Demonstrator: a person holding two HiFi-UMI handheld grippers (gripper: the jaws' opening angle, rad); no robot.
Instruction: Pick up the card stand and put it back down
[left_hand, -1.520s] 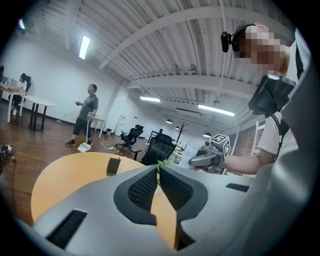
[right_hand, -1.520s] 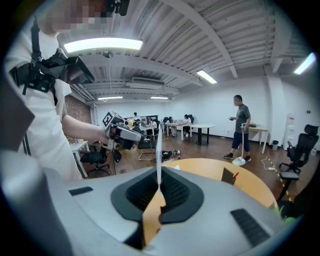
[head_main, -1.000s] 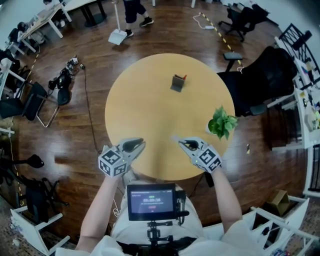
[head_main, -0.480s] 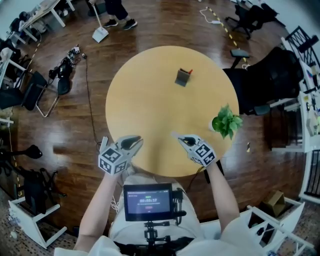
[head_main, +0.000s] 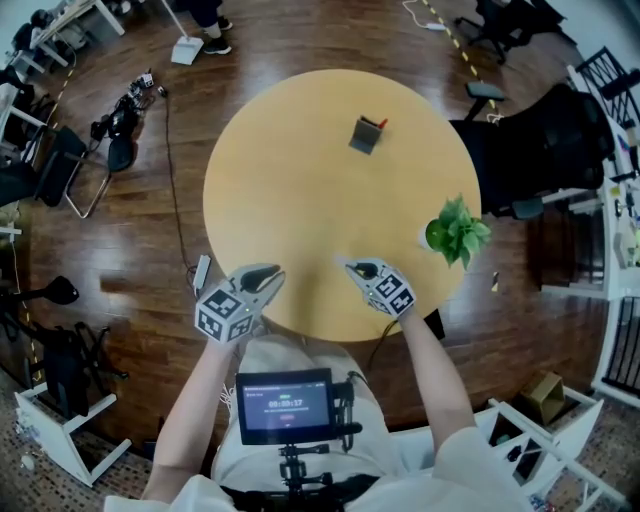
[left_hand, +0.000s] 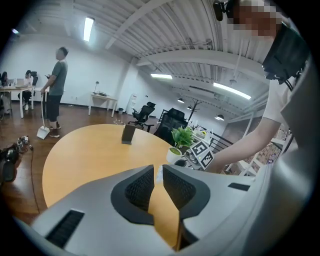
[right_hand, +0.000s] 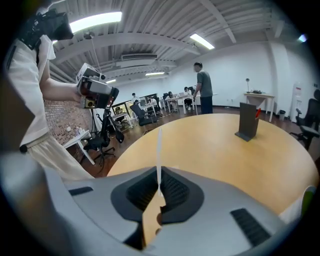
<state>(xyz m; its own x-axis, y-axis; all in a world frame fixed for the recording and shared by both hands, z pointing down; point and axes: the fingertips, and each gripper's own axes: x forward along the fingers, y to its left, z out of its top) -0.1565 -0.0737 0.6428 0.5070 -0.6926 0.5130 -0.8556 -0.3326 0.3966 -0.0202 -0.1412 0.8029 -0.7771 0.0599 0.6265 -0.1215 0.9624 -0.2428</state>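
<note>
Card stand (head_main: 366, 134) upright on the far part of the round wooden table (head_main: 290, 190), dark, with a red bit at its top edge. Well apart from both grippers and touched by neither. Same spot on the tabletop as a second ago, same lie relative to the potted plant (head_main: 457, 228) at the right rim, though higher in the head view now.

Left gripper (head_main: 274, 271) over the near rim, fingers a narrow slit apart, with only bare tabletop in the slit. Right gripper (head_main: 347, 264) beside it, also by the near rim, pads pressed together on a thin white sheet (right_hand: 159, 145) seen edge-on, probably a card, sticking up past the fingertips. Both lower and closer to the near edge than a second ago, the right one more so; grip on the sheet unchanged.

Chest-mounted screen (head_main: 285, 405) below, between the forearms. Standing person (left_hand: 59, 75) with a broom beyond the table in the left gripper view, nearer the top edge of the head view than before.
</note>
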